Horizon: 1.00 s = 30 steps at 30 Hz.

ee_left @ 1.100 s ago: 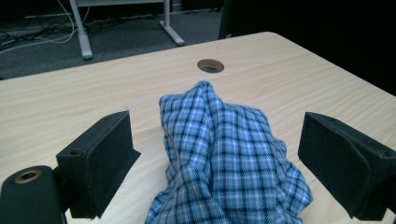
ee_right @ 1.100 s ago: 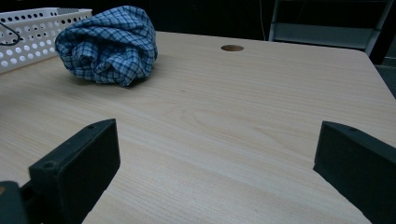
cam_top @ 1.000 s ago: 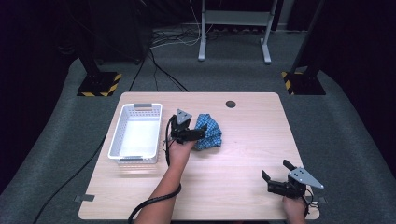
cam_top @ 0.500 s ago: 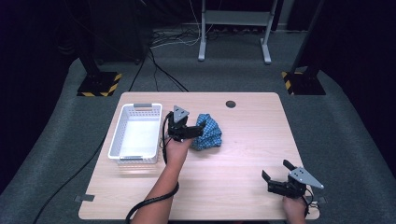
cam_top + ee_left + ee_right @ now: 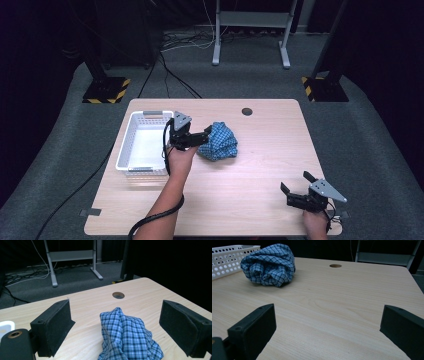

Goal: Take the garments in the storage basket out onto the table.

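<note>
Checked cloth [image 5: 128, 337] bunched between spread left gripper [image 5: 125, 325] jaws — untouched.

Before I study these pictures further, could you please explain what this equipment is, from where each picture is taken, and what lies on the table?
There is no robot here. A person holds a hand tool in each hand, each with two black fingers. The high view looks down on the wooden table. The other two pictures come from small cameras riding on each tool. The left gripper is open, its fingers standing either side of a crumpled blue checked cloth but not yet closed on it. The right gripper is open and holds nothing, near the table's front right corner. A white plastic basket sits left of the cloth.
</note>
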{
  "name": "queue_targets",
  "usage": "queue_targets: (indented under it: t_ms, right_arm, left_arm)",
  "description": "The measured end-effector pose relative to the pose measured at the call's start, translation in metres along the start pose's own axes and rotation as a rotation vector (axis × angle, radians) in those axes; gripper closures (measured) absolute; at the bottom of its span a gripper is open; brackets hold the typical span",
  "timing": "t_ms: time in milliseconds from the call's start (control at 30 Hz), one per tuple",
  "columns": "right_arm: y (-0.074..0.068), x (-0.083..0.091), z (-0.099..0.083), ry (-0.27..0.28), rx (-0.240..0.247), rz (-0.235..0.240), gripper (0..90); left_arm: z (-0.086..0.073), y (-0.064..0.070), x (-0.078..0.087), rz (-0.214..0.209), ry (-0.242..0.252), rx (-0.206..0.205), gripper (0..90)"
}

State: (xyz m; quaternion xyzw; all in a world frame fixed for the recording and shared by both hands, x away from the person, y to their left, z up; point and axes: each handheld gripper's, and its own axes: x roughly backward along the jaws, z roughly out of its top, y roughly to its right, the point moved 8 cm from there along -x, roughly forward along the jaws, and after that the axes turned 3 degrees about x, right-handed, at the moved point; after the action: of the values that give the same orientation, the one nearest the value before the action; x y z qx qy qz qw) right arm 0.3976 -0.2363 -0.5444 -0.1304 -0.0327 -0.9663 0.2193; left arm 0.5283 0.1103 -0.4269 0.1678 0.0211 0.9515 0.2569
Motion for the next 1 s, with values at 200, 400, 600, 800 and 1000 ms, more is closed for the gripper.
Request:
queue_targets:
  t_ms: [200, 400, 600, 800, 1000]
  right_arm:
    - [0.000, 0.000, 0.000, -0.003, 0.000, -0.001, 0.0]
    - [0.000, -0.001, 0.000, -0.006, -0.001, -0.002, 0.0]
    - [0.000, 0.000, 0.000, -0.004, -0.002, -0.003, 0.0]
    - [0.000, 0.000, 0.000, 0.000, -0.002, -0.003, 0.0]
    - [0.000, 0.000, 0.000, 0.004, -0.001, 0.001, 0.0]
  left_arm:
    - [0.001, -0.009, 0.010, 0.013, 0.014, 0.012, 10.2]
    - [-0.002, -0.021, 0.022, 0.039, 0.015, 0.019, 10.3]
    - [-0.006, -0.036, 0.034, 0.066, 0.016, 0.034, 10.3]
    - [-0.008, -0.051, 0.047, 0.095, 0.021, 0.048, 10.4]
    - [-0.009, -0.061, 0.060, 0.115, 0.030, 0.049, 10.4]
